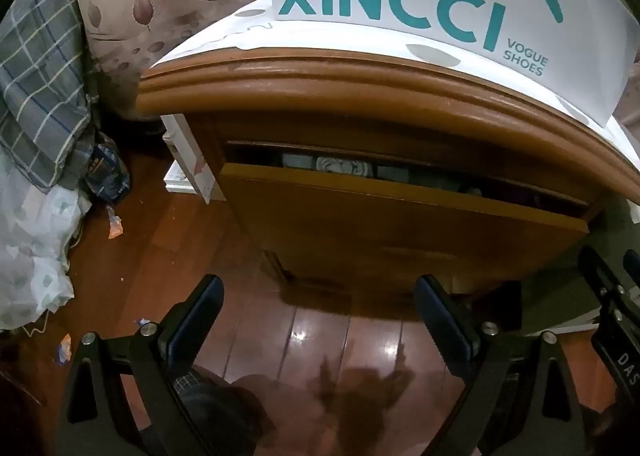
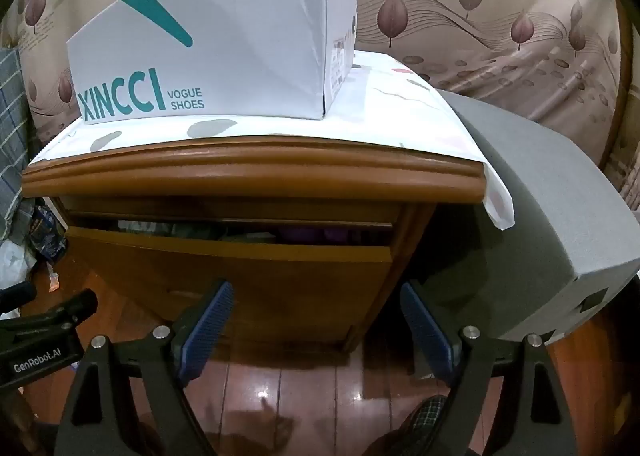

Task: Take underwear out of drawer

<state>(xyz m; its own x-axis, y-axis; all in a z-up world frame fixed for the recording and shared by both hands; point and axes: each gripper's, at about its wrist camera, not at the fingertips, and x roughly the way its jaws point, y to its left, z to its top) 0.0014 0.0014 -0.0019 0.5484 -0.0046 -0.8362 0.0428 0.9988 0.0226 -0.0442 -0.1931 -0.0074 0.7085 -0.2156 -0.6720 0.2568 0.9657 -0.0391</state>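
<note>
Drawer [image 1: 400, 223] of wooden nightstand [image 2: 248, 171] pulled partly out; folded underwear [image 1: 344, 167] lies inside, visible through the gap. Left tongs [image 1: 318, 320] and right tongs [image 2: 316, 320] both spread wide, empty, above the floor [image 1: 320, 336]. Shoe box [image 2: 224, 55] on top.

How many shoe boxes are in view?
1: the white shoe box stands on the cloth-covered top of the wooden nightstand, above its partly open drawer. Others may be hidden.

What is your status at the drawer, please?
Left gripper and right gripper open, empty. Drawer slightly ajar, clothes inside untouched. Gap narrow.
</note>
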